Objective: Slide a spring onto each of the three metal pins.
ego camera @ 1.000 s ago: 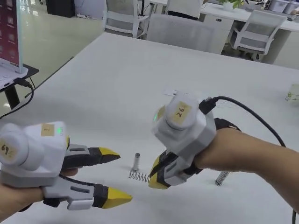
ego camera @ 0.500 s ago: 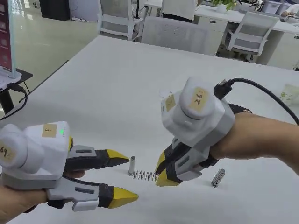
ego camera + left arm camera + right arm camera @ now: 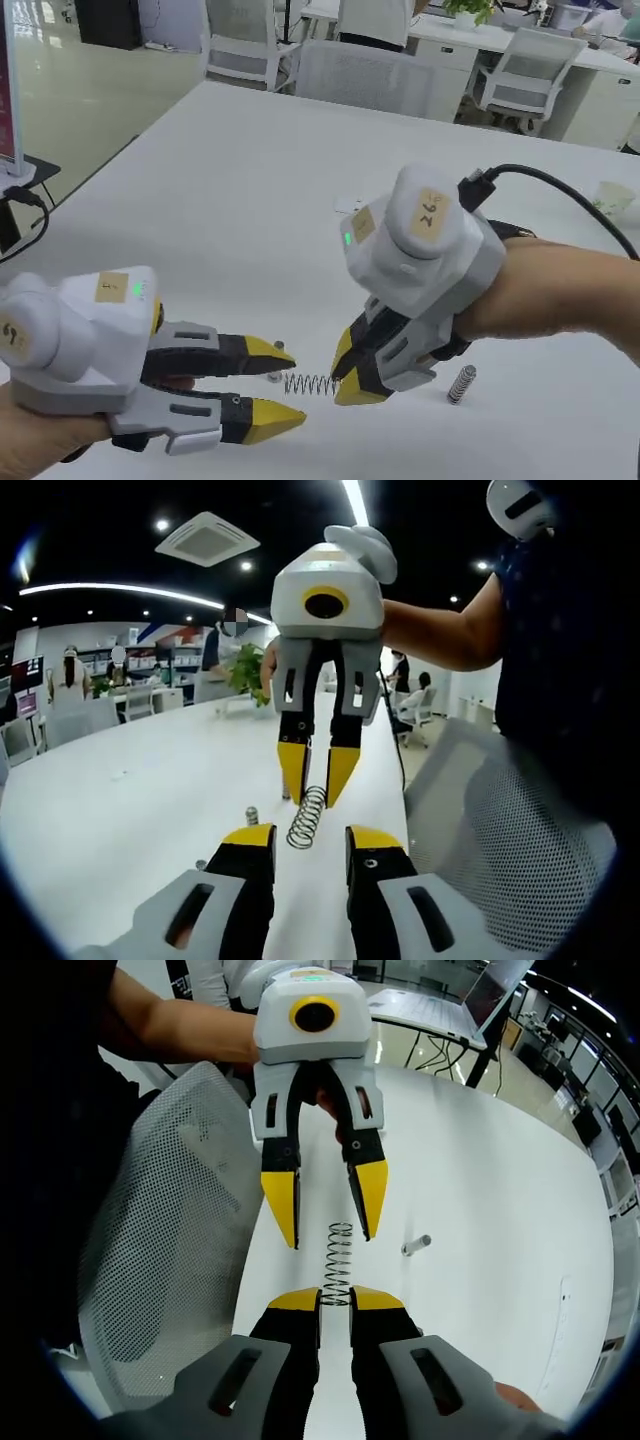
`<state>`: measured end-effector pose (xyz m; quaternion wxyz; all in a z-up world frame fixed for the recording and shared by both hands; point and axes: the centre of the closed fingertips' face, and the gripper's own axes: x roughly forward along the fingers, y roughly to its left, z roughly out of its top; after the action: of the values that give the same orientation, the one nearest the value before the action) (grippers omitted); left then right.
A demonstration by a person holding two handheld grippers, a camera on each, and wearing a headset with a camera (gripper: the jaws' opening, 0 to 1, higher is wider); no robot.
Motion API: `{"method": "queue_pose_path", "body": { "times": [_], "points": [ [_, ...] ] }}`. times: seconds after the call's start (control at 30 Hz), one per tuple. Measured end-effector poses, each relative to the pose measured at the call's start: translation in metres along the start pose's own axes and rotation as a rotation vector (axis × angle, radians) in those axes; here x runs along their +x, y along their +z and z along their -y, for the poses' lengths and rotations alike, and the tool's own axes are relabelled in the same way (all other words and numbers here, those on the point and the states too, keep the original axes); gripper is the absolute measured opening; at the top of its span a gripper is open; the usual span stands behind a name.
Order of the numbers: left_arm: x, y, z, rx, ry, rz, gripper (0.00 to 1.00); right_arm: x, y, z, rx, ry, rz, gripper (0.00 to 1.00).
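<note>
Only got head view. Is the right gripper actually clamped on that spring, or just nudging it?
Observer: Clamped. In the right gripper view the right gripper has its jaws shut on one end of the spring.
Operator: Left gripper?
Observer: The left gripper view shows the left gripper open, with the spring's free end at the gap between its tips.
Operator: Pin is half hidden for me.
Observer: The right gripper view shows the pin bare, off to one side of the spring, not in line with it.

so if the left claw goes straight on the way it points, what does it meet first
Likely the free end of the spring, held by the right claw; behind it that claw itself. Depth is unclear.
</note>
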<state>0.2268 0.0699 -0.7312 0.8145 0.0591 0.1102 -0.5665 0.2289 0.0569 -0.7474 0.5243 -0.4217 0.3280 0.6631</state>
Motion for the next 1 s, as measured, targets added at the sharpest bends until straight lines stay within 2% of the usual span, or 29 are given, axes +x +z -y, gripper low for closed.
{"method": "queue_pose_path", "body": {
  "times": [0.7,1.0],
  "points": [
    [0.0047,0.0029,0.0023,0.042,-0.015,0.006,0.04,-0.0031,0.0024,-0.0048,-0.036,0.017,-0.004,0.08],
    [0.0046,0.0016,0.0038,0.055,-0.019,-0.001,0.03,-0.0043,0.0036,-0.0038,-0.04,0.012,-0.001,0.08]
  ]
}}
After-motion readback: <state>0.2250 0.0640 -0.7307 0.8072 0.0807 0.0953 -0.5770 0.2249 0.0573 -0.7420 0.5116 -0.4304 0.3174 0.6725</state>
